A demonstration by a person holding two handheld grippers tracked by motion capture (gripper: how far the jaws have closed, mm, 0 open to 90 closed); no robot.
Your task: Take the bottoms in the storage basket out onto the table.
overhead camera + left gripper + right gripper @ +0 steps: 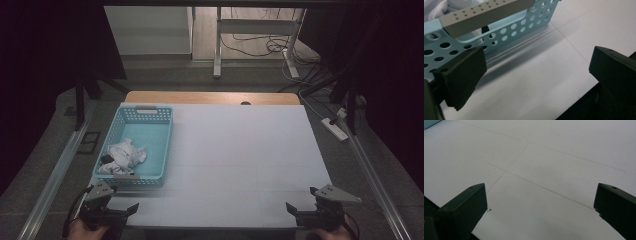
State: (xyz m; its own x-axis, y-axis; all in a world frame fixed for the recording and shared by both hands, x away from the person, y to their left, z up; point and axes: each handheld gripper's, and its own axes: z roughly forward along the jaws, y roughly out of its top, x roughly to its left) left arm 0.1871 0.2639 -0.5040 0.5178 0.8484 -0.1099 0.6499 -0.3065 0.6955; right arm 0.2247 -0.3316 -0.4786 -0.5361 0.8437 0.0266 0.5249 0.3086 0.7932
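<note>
A light blue perforated basket (pixel 162 145) stands on the left of the white table (pixel 240 150). Crumpled white cloth (pixel 124 155) with a dark piece lies inside it. My left gripper (pixel 116 207) rests at the table's near left corner, just in front of the basket, jaws wide open and empty. In the left gripper view the basket wall (pixel 519 27) and its grey handle strip (pixel 484 13) rise close ahead of the left gripper (pixel 536 75). My right gripper (pixel 302 210) sits at the near right corner, open and empty. Bare table lies between the jaws of the right gripper (pixel 539 205).
A wooden strip (pixel 210 97) edges the table's far side. Beyond it are desk legs and cables (pixel 270 45) on the floor. A power strip (pixel 336 129) lies on the floor to the right. Metal rails (pixel 55 172) run along both sides.
</note>
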